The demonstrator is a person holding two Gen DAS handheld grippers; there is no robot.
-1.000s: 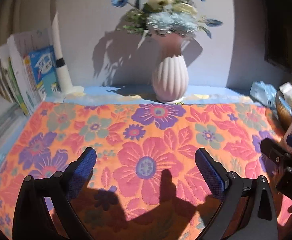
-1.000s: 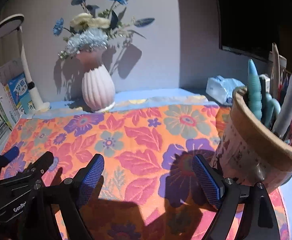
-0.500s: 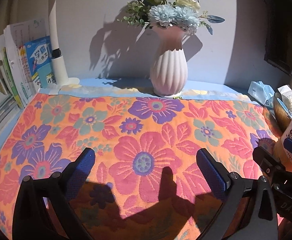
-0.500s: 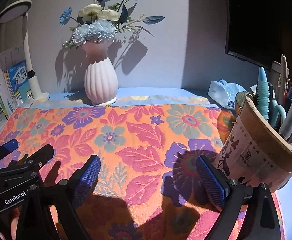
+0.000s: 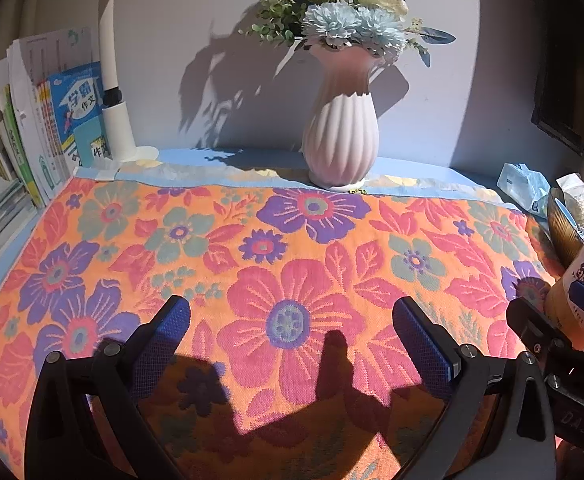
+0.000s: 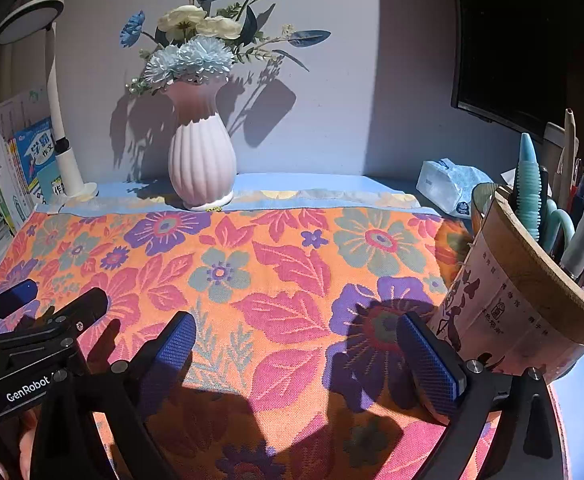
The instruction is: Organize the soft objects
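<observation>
An orange cloth with pink and purple flowers (image 5: 292, 248) (image 6: 276, 264) lies spread flat over the desk. My left gripper (image 5: 290, 320) hovers open above its near half, nothing between the blue pads. My right gripper (image 6: 295, 336) hangs over the cloth's right part beside the pen holder; its jaws are opening wide and nothing is between them. Each gripper shows at the edge of the other's view: the right gripper (image 5: 563, 312) at the right edge of the left wrist view, the left gripper (image 6: 40, 308) at the left edge of the right wrist view.
A pink ribbed vase (image 5: 341, 140) (image 6: 203, 160) with flowers stands at the cloth's far edge. Books (image 5: 40, 128) and a white lamp (image 6: 58, 120) stand at the left. A pen holder (image 6: 523, 292), a tissue pack (image 6: 449, 186) and a dark monitor (image 6: 531, 40) crowd the right.
The right gripper's jaws have spread a little wider. Both views have tilted slightly, so the vase and flowers sit lower in frame. The cloth has not moved.
</observation>
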